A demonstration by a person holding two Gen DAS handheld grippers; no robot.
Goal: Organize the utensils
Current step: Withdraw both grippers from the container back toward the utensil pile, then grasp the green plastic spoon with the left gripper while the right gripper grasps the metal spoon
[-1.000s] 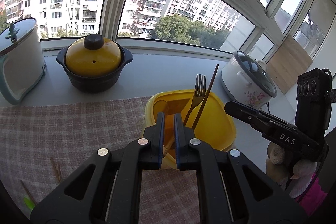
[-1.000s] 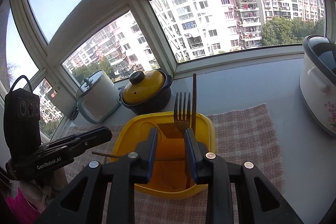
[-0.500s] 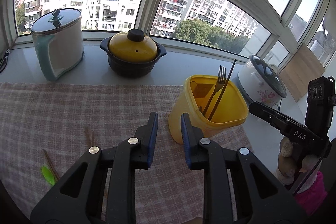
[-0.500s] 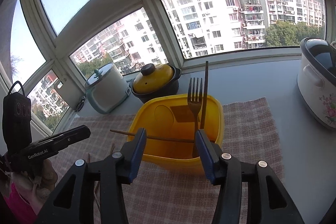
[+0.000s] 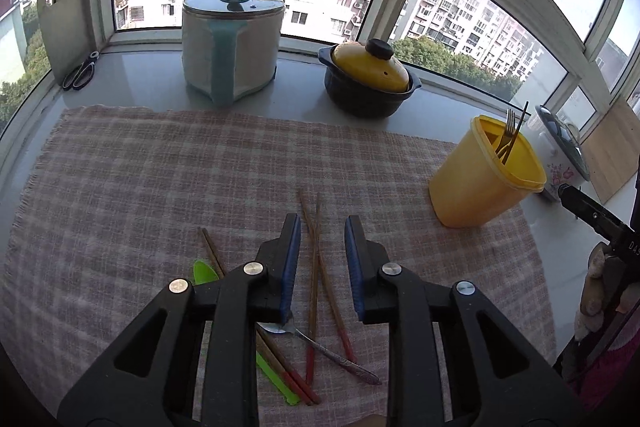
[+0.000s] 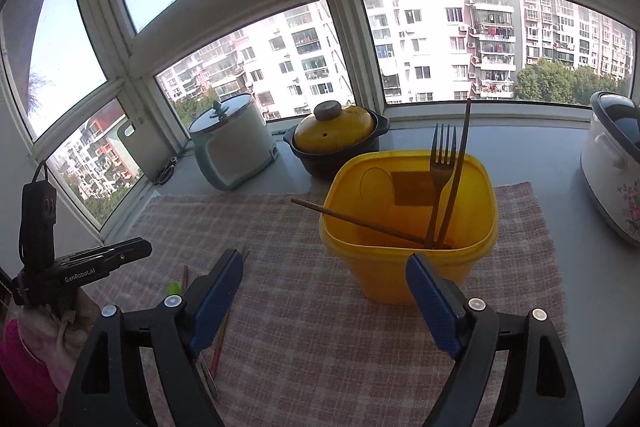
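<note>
Here, in the left wrist view, the left gripper (image 5: 322, 259) hangs over the checked cloth (image 5: 160, 179) with its jaws apart and nothing between the pads; a crossed pair of red-tipped chopsticks (image 5: 316, 259) lies on the cloth right under the gap. Another pair of chopsticks (image 5: 212, 253) runs beneath the left finger, beside a green plastic utensil (image 5: 204, 271) and a metal spoon (image 5: 320, 345) whose bowl is partly hidden by the finger. Well off to the right, on the cloth's edge, stands the yellow container (image 5: 476, 183) with a fork (image 5: 507, 133) and a chopstick poking out of it. Behind the cloth sit a white-and-teal cooker (image 5: 232, 43) and a dark pot with a yellow lid (image 5: 370, 81); scissors (image 5: 80, 71) lie by the window. In the right wrist view, the right gripper (image 6: 324, 291) is spread wide and holds nothing, with the yellow container (image 6: 408, 267) just ahead, nearer its right finger. Inside it the fork (image 6: 440, 179) and one chopstick (image 6: 460, 163) stand nearly upright against the near right corner, while a second chopstick (image 6: 352, 219) leans across, its end jutting over the left rim. The loose utensils on the cloth peek out around the left finger. A white floral cooker (image 6: 616, 179) stands at the far right.
</note>
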